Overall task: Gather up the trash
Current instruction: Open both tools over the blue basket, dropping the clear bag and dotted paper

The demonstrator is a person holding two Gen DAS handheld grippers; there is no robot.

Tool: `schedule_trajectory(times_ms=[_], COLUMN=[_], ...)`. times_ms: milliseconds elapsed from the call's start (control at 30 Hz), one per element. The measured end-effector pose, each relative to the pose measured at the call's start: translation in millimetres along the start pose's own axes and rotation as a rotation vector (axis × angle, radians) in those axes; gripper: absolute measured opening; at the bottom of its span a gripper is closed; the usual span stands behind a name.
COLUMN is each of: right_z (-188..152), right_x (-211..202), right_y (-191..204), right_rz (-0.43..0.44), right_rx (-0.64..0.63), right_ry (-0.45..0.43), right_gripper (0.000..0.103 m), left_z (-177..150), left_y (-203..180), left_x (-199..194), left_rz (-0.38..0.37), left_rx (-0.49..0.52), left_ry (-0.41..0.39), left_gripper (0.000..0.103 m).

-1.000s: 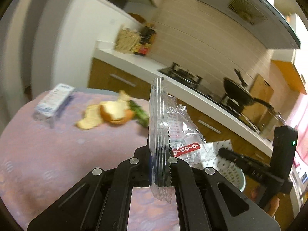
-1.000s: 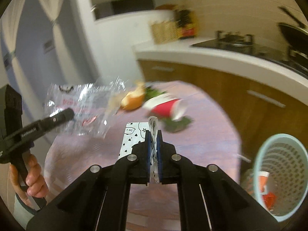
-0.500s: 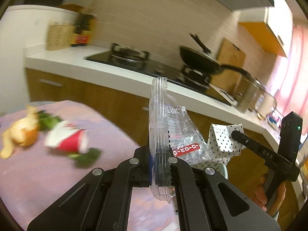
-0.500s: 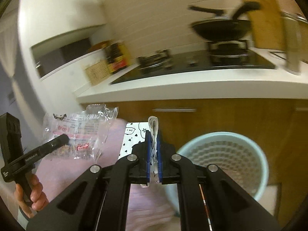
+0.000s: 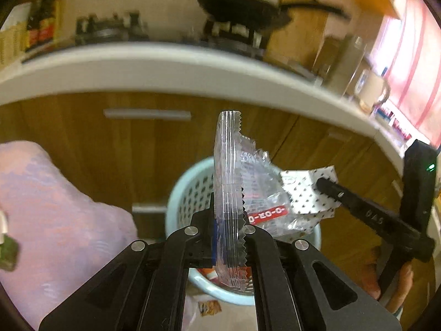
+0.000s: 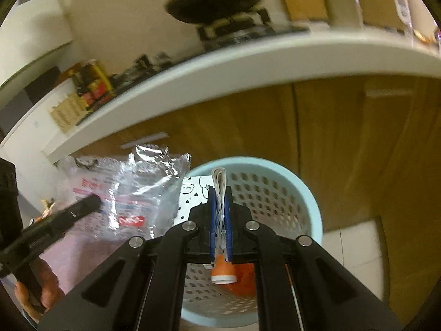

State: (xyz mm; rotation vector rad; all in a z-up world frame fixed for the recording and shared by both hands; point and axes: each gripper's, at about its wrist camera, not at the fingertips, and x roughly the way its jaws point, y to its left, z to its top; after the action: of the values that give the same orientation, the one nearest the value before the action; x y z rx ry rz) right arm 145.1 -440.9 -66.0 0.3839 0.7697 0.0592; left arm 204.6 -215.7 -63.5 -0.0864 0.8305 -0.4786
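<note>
Stove and pan above my left gripper are motion-smeared. Clear wrapper blocks the basket centre. Dotted paper mostly hidden behind my right gripper fingers. Wrapper print is unreadable. My hand is cut off lower left.

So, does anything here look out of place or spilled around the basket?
Yes, one thing. A small orange-and-white wrapper scrap lies on the floor just outside the pale blue basket, not in it. Otherwise nothing stands out: the clear plastic wrapper and the dotted paper are each held in shut jaws.
</note>
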Motion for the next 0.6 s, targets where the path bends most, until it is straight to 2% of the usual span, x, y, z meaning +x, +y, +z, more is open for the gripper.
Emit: schedule_trajectory(times_ms=[67,100,133,200,233,267,400,467,500,567,600], right_z=[-1,-2,-3,-5,-6,-7,-9,-8,-8,-7,-7], right_x=[13,20,24,31,32,32,28,23,22,19,16], right_y=[-9,-13,-16,-24,-25,-25,-25,-27,-27,-26,-26], right_rz=[-0.04,-0.043,-0.045,-0.049,-0.053,-0.059,-0.064,-0.061,-0.061,-0.056,-0.055], right_rx=[0.007,0.013,0.02,0.029,0.028,0.026,0.031,0.039,0.041,0.041,0.038], right_ry=[0.026,0.043,0.053,0.07,0.074,0.074,0.072,0.061,0.059,0.055,0.048], right_gripper=[0.004,0.004,0.005,0.005,0.005,0.007,0.013,0.013,0.018,0.04,0.043], left_z=[-1,-2,-3,-8,-9,-11,-10,-10,-7,-4,-4], left_y=[0,3,3,4,4,3,2,3,2,1,2], left_x=[30,36,44,52,52,52,45,39,39,34,29], left_rz=[-0.021,-0.013,-0.002,0.002,0.006,0.011,0.016,0.009,0.002,-0.002,-0.005], left_rx=[-0.019,-0.025,-0.028,-0.029,-0.027,-0.02,0.004,0.005,0.006,0.013,0.014], left_ry=[0.084,0.102,0.116,0.13,0.123,0.115,0.106,0.1,0.095,0.082,0.077], left_gripper=[0.002,0.002,0.006,0.026,0.04,0.047,0.048,0.056,0.058,0.06,0.06])
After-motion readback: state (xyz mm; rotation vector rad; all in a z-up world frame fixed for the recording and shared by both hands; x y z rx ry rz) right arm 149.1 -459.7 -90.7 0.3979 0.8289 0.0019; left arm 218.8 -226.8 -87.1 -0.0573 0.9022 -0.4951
